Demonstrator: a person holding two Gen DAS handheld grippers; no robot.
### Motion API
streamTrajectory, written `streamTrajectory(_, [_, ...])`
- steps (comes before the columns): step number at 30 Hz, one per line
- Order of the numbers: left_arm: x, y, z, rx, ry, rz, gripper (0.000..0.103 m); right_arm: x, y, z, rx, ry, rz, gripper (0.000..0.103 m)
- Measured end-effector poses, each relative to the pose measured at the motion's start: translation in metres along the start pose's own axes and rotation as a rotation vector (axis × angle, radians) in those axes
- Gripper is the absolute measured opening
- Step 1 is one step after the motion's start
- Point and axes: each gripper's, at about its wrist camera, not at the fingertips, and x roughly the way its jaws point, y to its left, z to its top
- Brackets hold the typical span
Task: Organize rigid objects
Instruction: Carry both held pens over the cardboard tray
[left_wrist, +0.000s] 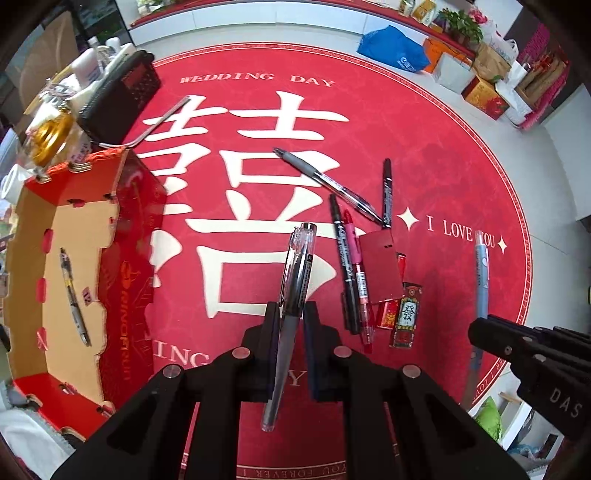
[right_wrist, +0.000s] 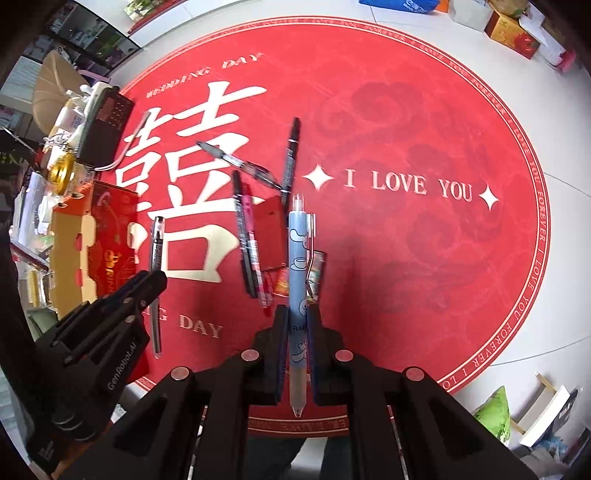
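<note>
Red is the colour of the round mat (left_wrist: 436, 155) under everything, with big cream characters printed on it. We hold one pen in each gripper. Our left gripper (left_wrist: 290, 314) has its jaws closed on a clear pen with a black cap (left_wrist: 295, 266); the pen runs along the fingers, and its cap points to 12 o'clock in the left wrist view. Our right gripper (right_wrist: 298, 317) has its jaws closed on a light blue pen (right_wrist: 298, 266), whose clicker end also points to 12 o'clock in the right wrist view, with its tip toward the camera.

At 9 o'clock in the left view stands an open red and tan cardboard box (left_wrist: 92, 236), and one pen with a yellow band (left_wrist: 74, 295) lies on its floor. Just right of the left gripper, at about 2 o'clock, a black marker (left_wrist: 343, 258) and a pink pen (left_wrist: 357, 273) lie side by side on the mat, touching a small red card (left_wrist: 380, 266). Farther, toward 1 o'clock, a grey pen (left_wrist: 325, 181) lies slanted, and another black marker (left_wrist: 386, 192) lies almost upright in the view, near the grey pen's lower end. We cannot tell if they touch. A metal straw (left_wrist: 162, 122) lies at 11 o'clock, beside a black basket (left_wrist: 122, 99).
</note>
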Motion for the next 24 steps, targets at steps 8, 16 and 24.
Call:
streamTrajectory(8, [-0.018,0.024,0.000,-0.058,-0.028,0.003,0.013,-0.007,0.034,0.006,-0.056,-0.010,0.021,0.011])
streamTrajectory(16, [-0.031,0.059,-0.007,-0.129,-0.041,0.008,0.013,-0.010,0.075,0.007,-0.133,-0.006,0.045,0.011])
streamTrajectory(24, [-0.034,0.095,-0.020,-0.193,-0.033,0.032,0.013,-0.011,0.113,0.006,-0.198,-0.002,0.073,0.011])
